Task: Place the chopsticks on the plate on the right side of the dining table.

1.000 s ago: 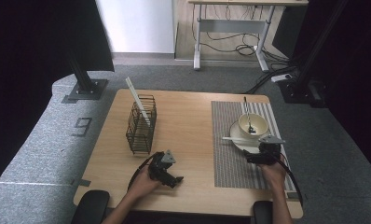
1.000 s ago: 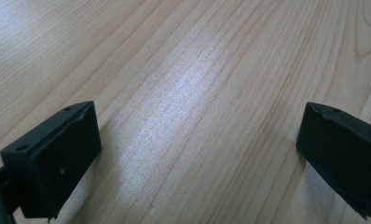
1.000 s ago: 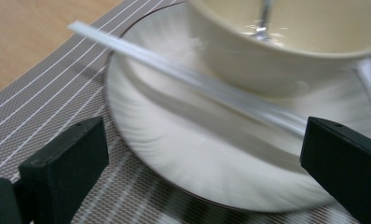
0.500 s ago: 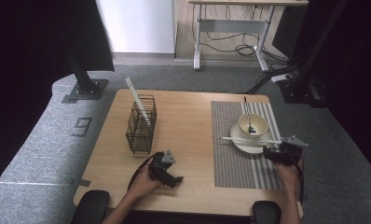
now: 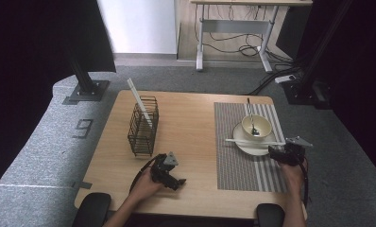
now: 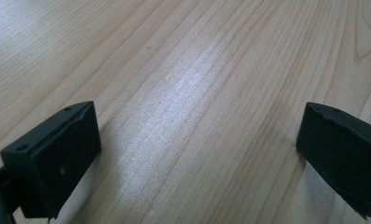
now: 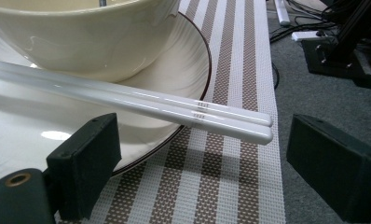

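Right tool [image 7: 200,158] before chopsticks [image 7: 127,100], perhaps clear.

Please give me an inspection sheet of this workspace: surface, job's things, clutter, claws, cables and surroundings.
Surface: wooden table with a striped placemat on its right part.
Job's things: white chopsticks lie across the plate, ends past its rim; a bowl with a spoon stands on that plate.
Clutter: wire basket on the left, one white stick leaning in it.
Claws: left claw open, low over bare wood; right claw open, its jaws have just been closing, the chopstick ends lie over the gap between them, untouched.
Cables: one trails from each claw; more lie under the far desk.
Surroundings: grey carpet, black stands.
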`<state>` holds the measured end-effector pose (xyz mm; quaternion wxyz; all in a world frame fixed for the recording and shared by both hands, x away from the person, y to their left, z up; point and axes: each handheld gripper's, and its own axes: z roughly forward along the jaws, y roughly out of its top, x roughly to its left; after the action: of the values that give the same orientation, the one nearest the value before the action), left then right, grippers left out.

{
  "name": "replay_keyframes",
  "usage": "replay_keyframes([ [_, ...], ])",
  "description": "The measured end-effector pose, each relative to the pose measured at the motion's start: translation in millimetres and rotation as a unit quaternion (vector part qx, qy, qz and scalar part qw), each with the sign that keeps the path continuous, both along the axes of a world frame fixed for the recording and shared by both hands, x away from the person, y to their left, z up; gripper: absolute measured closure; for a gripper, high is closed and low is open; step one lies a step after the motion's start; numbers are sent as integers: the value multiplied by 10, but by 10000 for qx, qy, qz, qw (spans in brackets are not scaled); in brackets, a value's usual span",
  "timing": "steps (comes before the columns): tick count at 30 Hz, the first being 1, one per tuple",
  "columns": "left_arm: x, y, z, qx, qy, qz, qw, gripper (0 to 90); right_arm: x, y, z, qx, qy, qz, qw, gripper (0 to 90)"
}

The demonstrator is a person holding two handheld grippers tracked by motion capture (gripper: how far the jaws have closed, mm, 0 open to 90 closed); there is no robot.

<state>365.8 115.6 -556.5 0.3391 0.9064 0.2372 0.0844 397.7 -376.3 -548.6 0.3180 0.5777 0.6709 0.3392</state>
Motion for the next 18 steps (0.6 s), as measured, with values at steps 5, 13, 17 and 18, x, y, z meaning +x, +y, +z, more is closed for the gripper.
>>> replay_keyframes([
  [5,1,-2,0,1,-1,-2,10000,0,20,-6,-11,-16,-17,-45,10000,99],
  [13,1,-4,0,1,-3,-4,10000,0,69,-19,-28,-78,-35,-122,9999,98],
  [17,1,-5,0,3,-4,-4,10000,0,84,-24,-30,-97,-31,-123,9999,98],
  [18,1,-5,0,2,-3,-4,10000,0,84,-24,-30,-100,-30,-119,9999,99],
])
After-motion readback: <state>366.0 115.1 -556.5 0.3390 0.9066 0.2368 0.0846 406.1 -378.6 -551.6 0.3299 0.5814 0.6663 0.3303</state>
